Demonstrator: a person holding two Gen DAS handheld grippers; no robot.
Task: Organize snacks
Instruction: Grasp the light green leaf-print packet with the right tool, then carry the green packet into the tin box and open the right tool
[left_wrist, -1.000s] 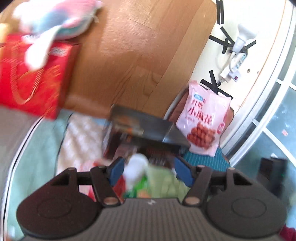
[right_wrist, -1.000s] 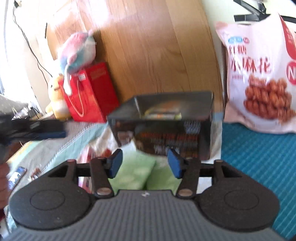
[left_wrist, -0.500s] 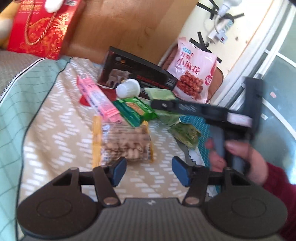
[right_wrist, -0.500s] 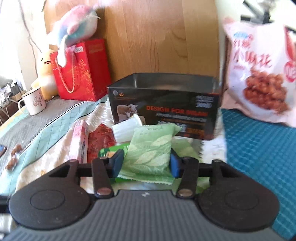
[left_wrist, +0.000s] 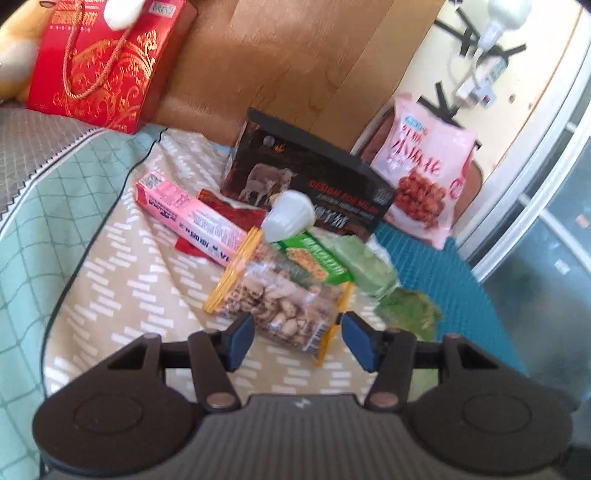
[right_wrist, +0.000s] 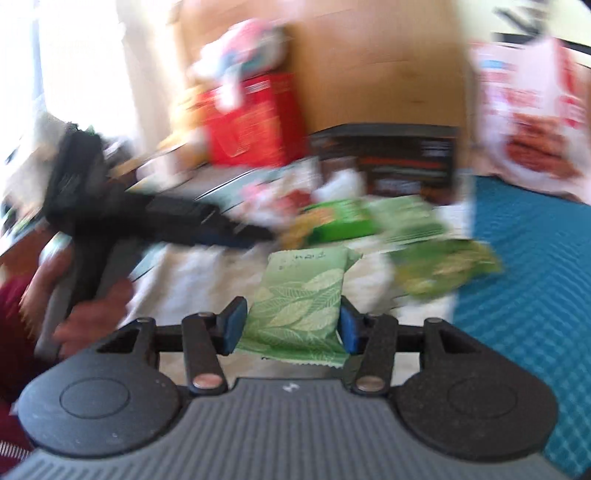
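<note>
In the left wrist view my left gripper (left_wrist: 300, 343) hangs low over the patterned bedspread (left_wrist: 122, 280). It is open, and the near end of a clear bag of nuts (left_wrist: 280, 291) with yellow edges lies between its blue pads without touching them. My right gripper (right_wrist: 290, 328) is shut on a pale green leaf-print packet (right_wrist: 299, 295), which it holds off the bed. The open black box (left_wrist: 306, 184) stands behind the snack pile, also as the black box (right_wrist: 406, 158) in the blurred right wrist view.
Around the nuts lie a pink box (left_wrist: 184, 206), a red packet (left_wrist: 229, 218), a white cup (left_wrist: 291, 216), a green bar (left_wrist: 314, 258) and green packets (left_wrist: 410, 310). A big pink bag (left_wrist: 424, 177) leans at the wall over a blue mat (left_wrist: 443, 277). A red gift bag (left_wrist: 99, 62) stands far left. A person's hand (right_wrist: 92, 317) shows.
My left gripper has dropped from the box to the bag of nuts. My right gripper closed on the green packet and carried it back from the box, leaving the left view.
</note>
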